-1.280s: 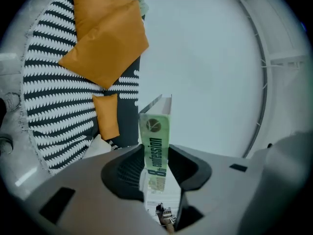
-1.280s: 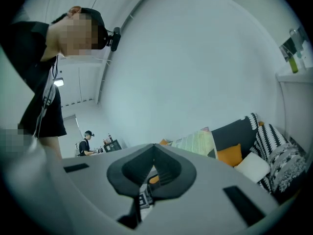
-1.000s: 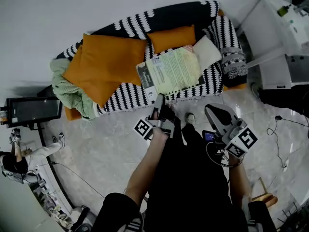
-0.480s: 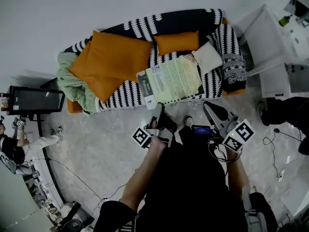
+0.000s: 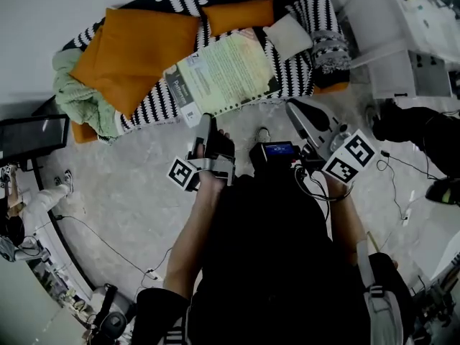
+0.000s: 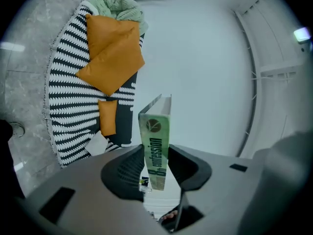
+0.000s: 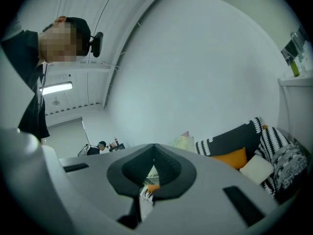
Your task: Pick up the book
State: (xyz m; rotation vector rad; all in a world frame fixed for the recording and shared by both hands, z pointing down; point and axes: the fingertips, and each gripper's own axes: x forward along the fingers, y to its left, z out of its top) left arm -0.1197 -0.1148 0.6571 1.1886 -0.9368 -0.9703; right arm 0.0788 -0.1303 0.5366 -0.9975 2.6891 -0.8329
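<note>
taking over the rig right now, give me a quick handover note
Left gripper: shut on the spine of the pale green paperback book, which it holds edge-on.
Right gripper: shut, nothing between its jaws.
Book: looks raised off the black-and-white striped sofa, near the orange cushions.
Done: book gripped, apparently off the seat.
Left: confirm it is clear of the sofa.

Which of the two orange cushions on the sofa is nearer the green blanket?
The big orange cushion, right beside the green blanket at the head view's left. The small orange cushion lies beyond the book.
</note>
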